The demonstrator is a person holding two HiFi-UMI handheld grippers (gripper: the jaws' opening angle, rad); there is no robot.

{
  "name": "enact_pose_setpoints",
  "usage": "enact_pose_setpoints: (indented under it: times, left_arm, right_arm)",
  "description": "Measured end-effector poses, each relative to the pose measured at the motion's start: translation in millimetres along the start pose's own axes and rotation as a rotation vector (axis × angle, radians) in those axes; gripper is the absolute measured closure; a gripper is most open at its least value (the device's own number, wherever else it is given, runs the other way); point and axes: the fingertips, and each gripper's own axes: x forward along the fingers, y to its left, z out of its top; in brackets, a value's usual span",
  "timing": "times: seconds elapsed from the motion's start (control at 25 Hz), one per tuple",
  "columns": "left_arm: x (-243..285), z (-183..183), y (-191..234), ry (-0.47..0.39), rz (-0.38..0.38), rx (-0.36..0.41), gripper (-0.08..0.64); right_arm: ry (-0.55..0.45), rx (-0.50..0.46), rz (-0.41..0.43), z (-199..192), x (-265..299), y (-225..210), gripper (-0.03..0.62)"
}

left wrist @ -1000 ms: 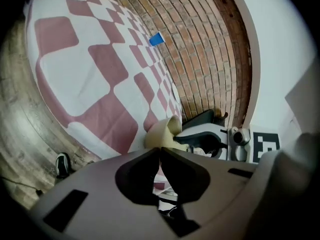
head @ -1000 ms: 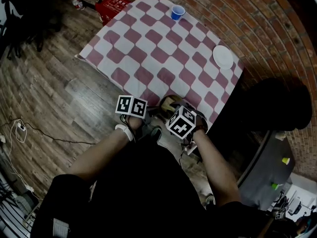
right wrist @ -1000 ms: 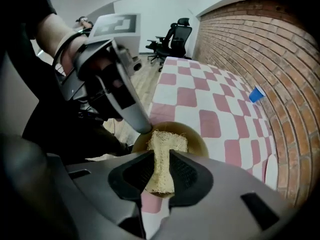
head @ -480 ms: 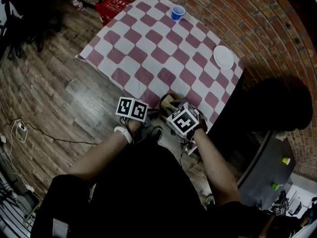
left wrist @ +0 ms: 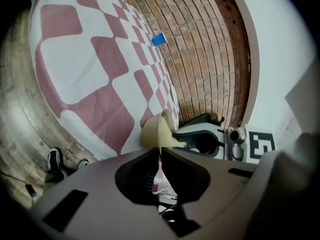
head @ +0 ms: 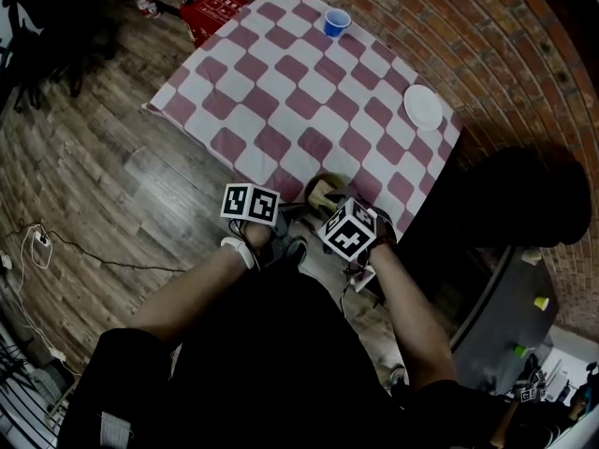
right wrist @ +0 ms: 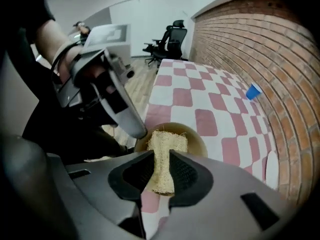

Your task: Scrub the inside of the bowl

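Two holds: left gripper point(left wrist: 160, 150) fingers, just tightened, pinch bowl point(left wrist: 149, 134); right gripper point(right wrist: 161, 154) clamps loofah point(right wrist: 168, 142).

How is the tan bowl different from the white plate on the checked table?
The bowl is tan and deep; the plate is white and flat. The bowl is at the table's near edge, the plate by its right edge. A loofah scrubber reaches into the bowl; the plate is bare. Both are round.

Head view: high overhead, steeply down, distant. Left gripper view: close behind jaws, near level. Right gripper view: close, steeply down. All share bowl point(head: 323, 191) at jaw tips, checkered table point(head: 281, 82).
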Motion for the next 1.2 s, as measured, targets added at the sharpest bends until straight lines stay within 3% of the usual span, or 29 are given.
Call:
enact_pose_setpoints:
  times: [0.12,0.2,0.28,0.4,0.48,0.6,0.72,0.96,1.2]
  left_arm:
    - [-4.9,14.9,-3.9,-0.025,-0.011,0.005,0.532]
    - [-8.5,20.7,-4.9,-0.036,-0.010,0.007,0.532]
    - [-11.7,20.1,-4.4,-0.035,0.001,0.020,0.531]
    - [-10.3,4.2,-3.8,0.012,0.028,0.068,0.522]
    - [-5.7,-10.0,-2.9,0.050,0.032,0.072,0.421]
    - [-0.5,-19.1,-1.8,0.047,0.012,0.032,0.413]
    - [2.0,-17.7,-1.0,0.022,-0.014,-0.018,0.413]
    - [7.3,-12.6,-1.0,0.027,-0.005,-0.014,0.414]
    - [13.7,-12.8,2.8,0.074,0.024,0.010,0.486]
  right_arm:
    - [0.042,-0.155,-0.033,-4.5,1.8,3.5,0.489]
    - [0.053,-0.187,-0.046,-4.3,2.8,4.9,0.489]
    - [0.037,-0.120,-0.034,-0.7,3.5,4.8,0.489]
    - [-0.017,0.071,0.025,7.3,3.0,2.5,0.489]
    - [-0.051,0.168,0.063,13.3,3.0,0.7,0.489]
    - [-0.091,0.239,0.102,22.9,1.9,0.4,0.489]
    - [-0.095,0.238,0.100,25.0,0.6,-0.7,0.489]
    - [-0.015,0.030,-0.012,8.6,-3.5,-7.5,0.489]
    - [0.104,-0.409,-0.135,-8.2,0.0,-2.2,0.489]
